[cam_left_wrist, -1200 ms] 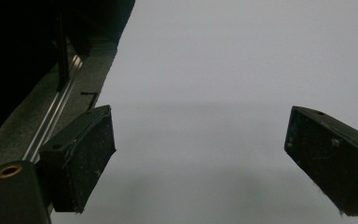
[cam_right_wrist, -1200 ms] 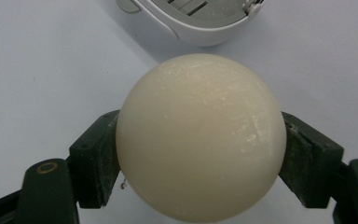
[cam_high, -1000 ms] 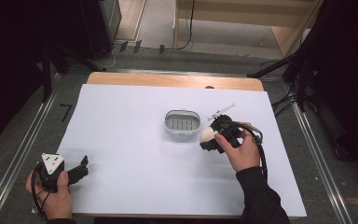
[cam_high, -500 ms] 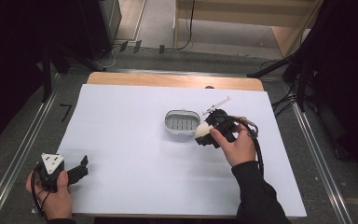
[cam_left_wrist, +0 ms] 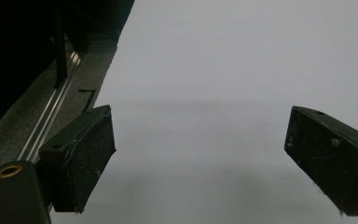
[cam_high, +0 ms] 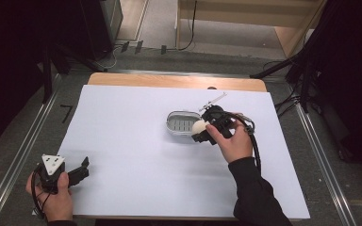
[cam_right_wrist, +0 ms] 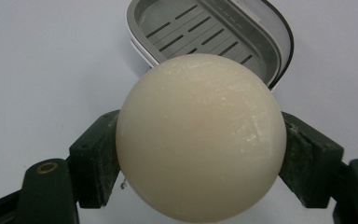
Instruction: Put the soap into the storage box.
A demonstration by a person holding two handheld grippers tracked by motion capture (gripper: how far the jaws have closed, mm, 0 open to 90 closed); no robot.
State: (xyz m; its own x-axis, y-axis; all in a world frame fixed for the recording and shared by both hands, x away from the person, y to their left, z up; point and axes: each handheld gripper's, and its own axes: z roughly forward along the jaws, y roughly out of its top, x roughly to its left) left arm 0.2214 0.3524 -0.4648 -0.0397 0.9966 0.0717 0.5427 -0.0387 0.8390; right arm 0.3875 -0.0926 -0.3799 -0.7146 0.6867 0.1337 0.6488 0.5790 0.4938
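Observation:
A cream round soap (cam_right_wrist: 200, 137) sits clamped between the jaws of my right gripper (cam_right_wrist: 200, 154), shut on it. In the high view the soap (cam_high: 199, 126) hangs at the right rim of a grey slotted soap dish (cam_high: 181, 123) near the table's middle, with my right gripper (cam_high: 201, 131) just to the dish's right. The dish (cam_right_wrist: 214, 32) lies just beyond the soap in the right gripper view. My left gripper (cam_high: 84, 167) rests at the table's front left corner, its jaws wide open over bare white sheet (cam_left_wrist: 200, 154).
A white sheet (cam_high: 132, 155) covers the tabletop, with a wooden strip (cam_high: 169, 81) at the far edge. A thin white stick (cam_high: 214, 101) lies behind the right gripper. Metal rails (cam_high: 23, 150) run along both sides of the table.
My right gripper has carried the soap leftward and a little up, from beside the dish to its right rim. The left gripper has stayed put.

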